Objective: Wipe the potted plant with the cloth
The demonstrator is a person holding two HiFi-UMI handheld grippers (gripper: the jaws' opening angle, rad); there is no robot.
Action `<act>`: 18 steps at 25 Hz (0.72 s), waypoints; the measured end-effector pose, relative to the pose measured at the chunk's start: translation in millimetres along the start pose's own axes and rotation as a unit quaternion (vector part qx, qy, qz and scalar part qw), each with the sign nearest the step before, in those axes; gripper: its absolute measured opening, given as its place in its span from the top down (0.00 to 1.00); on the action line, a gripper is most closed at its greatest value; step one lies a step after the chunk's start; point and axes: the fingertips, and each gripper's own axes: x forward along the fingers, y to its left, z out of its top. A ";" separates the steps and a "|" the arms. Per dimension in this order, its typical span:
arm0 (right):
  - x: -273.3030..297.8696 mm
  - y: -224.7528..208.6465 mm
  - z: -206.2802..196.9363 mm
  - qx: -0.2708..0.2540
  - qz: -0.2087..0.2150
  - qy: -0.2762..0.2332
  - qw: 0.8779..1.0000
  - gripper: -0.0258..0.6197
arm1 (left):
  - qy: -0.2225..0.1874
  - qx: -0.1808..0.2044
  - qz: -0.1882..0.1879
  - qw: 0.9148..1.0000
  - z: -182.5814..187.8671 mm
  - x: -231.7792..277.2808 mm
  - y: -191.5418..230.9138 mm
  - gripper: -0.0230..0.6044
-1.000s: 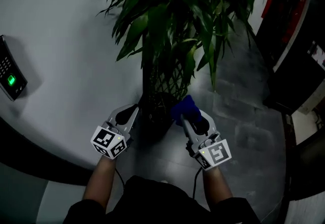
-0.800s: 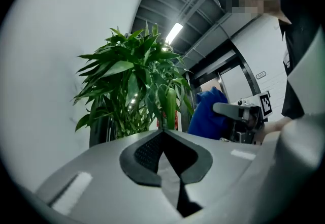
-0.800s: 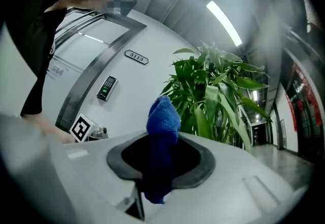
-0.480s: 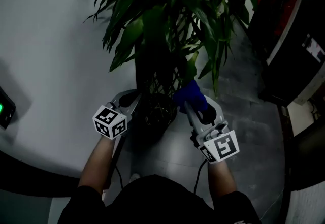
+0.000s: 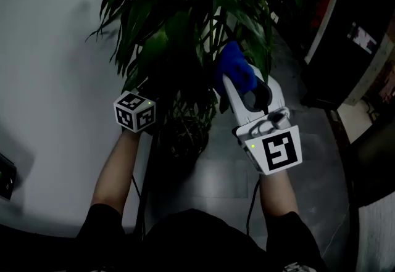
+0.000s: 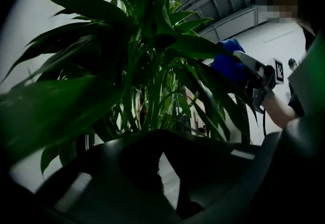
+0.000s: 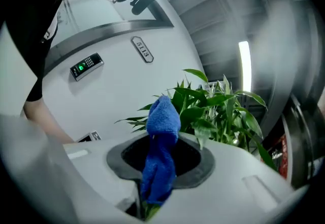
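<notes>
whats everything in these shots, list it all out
plant: 1, green long leaves, centre, standing against the wall
pot: 1, dark, on the floor under the leaves
cloth: 1, blue, up among the leaves on the plant's right side
wall: 1, white and curved, behind the plant
keypad: 1, dark with a green light, mounted on the wall
floor: grey, shiny, around the pot
right gripper: 1, white, jaws shut on the cloth
left gripper: 1, dark jaws, pushed in among the leaves on the plant's left side; too dark to tell whether the jaws are apart
forearms: 2, bare below dark sleeves, bottom of the head view
</notes>
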 end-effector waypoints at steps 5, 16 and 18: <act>50.1 2.7 2.9 -0.089 -0.011 0.053 0.995 0.79 | -0.044 -0.018 -0.038 0.998 38.5 14.8 -10.8 0.95; 112.7 25.1 -33.0 -0.197 0.023 0.122 0.972 0.79 | -0.027 0.057 -0.065 0.996 64.5 30.1 -40.5 0.95; 115.9 35.6 -38.6 -0.259 0.044 0.140 0.955 0.79 | -0.021 0.082 -0.060 0.995 66.1 29.2 -40.8 0.95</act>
